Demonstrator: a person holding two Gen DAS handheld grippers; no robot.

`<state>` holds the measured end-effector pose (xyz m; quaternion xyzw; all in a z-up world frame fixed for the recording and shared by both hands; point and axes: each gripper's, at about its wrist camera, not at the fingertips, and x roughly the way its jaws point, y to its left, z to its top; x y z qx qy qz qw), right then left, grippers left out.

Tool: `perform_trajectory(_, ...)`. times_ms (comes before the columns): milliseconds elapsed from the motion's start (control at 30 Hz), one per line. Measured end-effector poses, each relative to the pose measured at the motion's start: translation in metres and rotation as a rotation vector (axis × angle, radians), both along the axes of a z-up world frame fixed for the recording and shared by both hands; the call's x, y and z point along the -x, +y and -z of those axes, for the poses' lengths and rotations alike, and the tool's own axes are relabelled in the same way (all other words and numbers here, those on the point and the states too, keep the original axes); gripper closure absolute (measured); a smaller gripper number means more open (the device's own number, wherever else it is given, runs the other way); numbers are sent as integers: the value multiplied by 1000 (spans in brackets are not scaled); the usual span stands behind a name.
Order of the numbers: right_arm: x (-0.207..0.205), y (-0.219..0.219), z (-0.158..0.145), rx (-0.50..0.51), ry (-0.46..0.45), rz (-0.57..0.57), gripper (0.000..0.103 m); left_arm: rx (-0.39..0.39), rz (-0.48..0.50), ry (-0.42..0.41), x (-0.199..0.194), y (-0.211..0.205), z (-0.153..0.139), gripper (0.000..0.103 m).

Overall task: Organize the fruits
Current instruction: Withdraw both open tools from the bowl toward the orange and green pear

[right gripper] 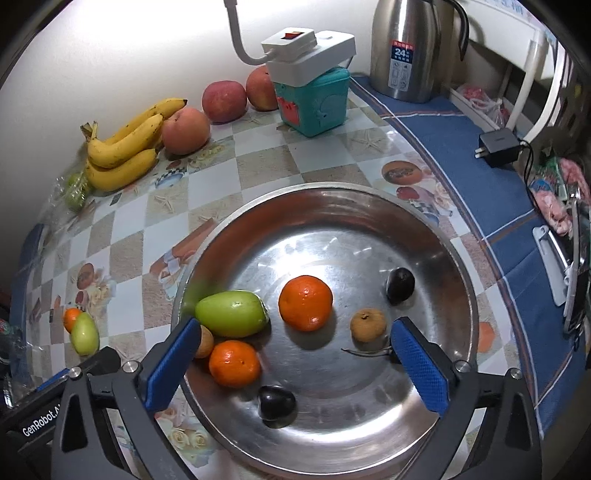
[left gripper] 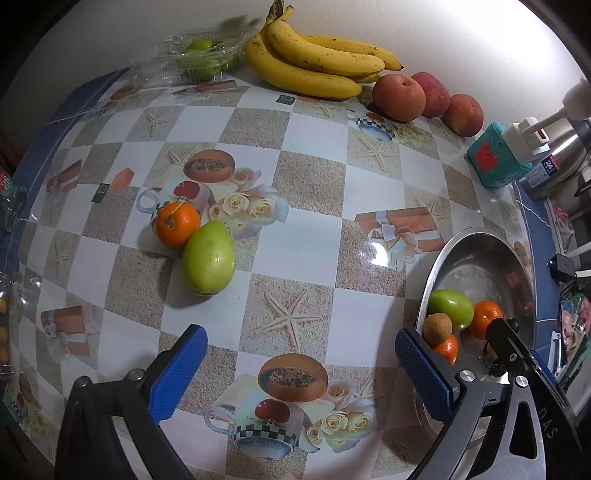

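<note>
Checkered tablecloth (left gripper: 314, 147) against white wall (left gripper: 461, 33)

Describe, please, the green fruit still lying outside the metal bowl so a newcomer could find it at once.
Start at the checked tablecloth, left of the round steel bowl. Out on the open cloth two fruits lie touching: a small round orange tangerine and the smooth, egg-shaped pale green fruit. It is the bigger, elongated one, nearer the left gripper.
</note>
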<state>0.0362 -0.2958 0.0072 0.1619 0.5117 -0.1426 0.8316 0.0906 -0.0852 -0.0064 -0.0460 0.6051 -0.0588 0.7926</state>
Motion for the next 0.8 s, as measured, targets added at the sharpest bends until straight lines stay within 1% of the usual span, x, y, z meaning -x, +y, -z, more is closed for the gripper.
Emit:
perform_trajectory(167, -1, 3, -2, 2, -9, -8, 1, 28, -5, 9, -1, 6, -2, 0)
perform_trajectory(300, -2, 8, -5, 12, -18, -22, 1, 38, -39, -3, -7, 22, -7, 0)
perform_trajectory(533, -6, 27, -8, 12, -31, -80, 1, 8, -131, -41, -17, 65, -17, 0)
perform_trajectory(700, -8, 52, -10, 20, -36, -154, 1, -6, -173, -58, -21, 96, -20, 0)
perform_trajectory(800, -9, 69, -12, 25, -51, -207, 1, -29, -204, -70, -23, 115, -23, 0)
